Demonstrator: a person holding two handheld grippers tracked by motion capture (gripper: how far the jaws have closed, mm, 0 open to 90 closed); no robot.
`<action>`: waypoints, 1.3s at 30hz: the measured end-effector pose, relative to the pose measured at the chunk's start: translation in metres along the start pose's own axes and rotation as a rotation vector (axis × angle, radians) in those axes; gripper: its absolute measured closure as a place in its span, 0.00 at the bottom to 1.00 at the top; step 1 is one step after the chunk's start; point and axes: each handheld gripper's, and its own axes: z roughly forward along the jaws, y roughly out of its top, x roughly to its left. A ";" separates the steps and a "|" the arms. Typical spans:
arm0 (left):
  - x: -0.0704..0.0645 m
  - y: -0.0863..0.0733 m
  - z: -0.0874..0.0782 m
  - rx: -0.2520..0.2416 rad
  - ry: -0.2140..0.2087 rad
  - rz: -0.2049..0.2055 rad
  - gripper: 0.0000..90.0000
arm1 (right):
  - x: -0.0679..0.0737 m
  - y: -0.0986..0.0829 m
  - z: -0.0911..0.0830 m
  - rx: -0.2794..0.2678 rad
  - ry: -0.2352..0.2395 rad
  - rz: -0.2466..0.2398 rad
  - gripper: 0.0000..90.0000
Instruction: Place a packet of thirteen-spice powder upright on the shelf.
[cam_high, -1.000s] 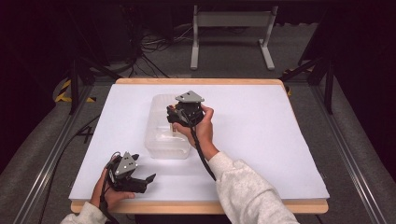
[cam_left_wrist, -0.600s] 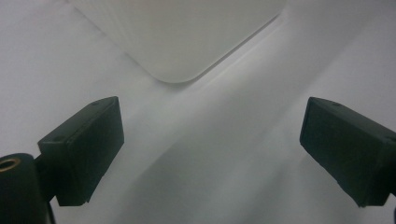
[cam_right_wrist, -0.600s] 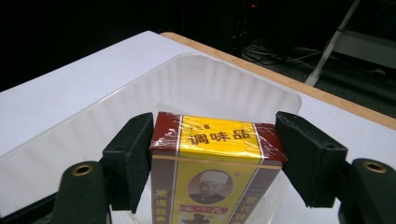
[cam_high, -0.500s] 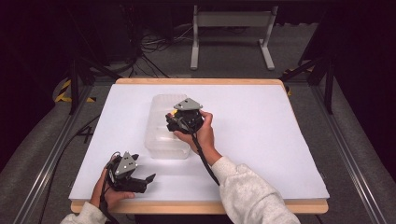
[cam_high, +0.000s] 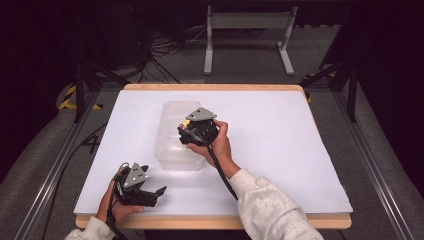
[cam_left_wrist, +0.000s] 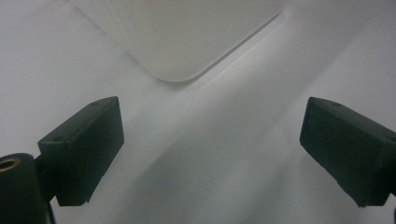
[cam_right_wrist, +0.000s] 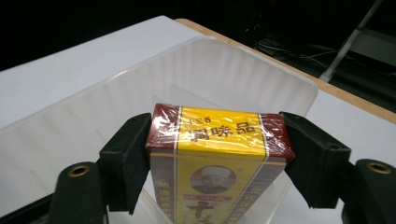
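The box (cam_right_wrist: 217, 154) is a small rectangular carton wrapped in clear shiny film. Its faces are yellow with dark red end bands and thin pale lines between the colours. The right gripper (cam_right_wrist: 217, 149) has its jaws closed on the two short ends of the box and holds it above the open plastic tub (cam_right_wrist: 243, 70).

The tub is translucent white, rectangular, with rounded corners and faintly ribbed walls. It stands on the white worktop (cam_high: 280, 130), near the middle, slightly toward the far edge.

In the high view the box shows as a small yellow spot (cam_high: 186, 122) under the right gripper (cam_high: 192, 132), over the tub (cam_high: 172, 107). The colours and print of the box can be made out in the right gripper view.

The left gripper (cam_high: 155, 192) rests low at the near left corner of the worktop, held in the left hand (cam_high: 117, 207). In the left gripper view its jaws stand wide apart with nothing between them (cam_left_wrist: 210, 154), above the bare worktop (cam_left_wrist: 224, 177), and a rounded corner of the tub (cam_left_wrist: 180, 32) lies ahead.

The top face of the box carries a row of dark characters in an East Asian script. The front face carries a small round portrait and more characters below it; these are too small to read.
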 end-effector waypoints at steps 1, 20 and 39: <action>0.000 0.000 0.000 0.003 0.001 0.001 0.08 | 0.000 0.000 0.000 0.004 0.001 -0.002 0.33; -0.001 0.000 0.000 0.007 0.005 -0.001 0.08 | -0.003 0.000 -0.008 0.021 0.006 -0.031 0.25; -0.001 0.000 0.000 0.012 0.010 -0.003 0.08 | -0.010 -0.002 -0.018 0.027 0.029 -0.047 0.25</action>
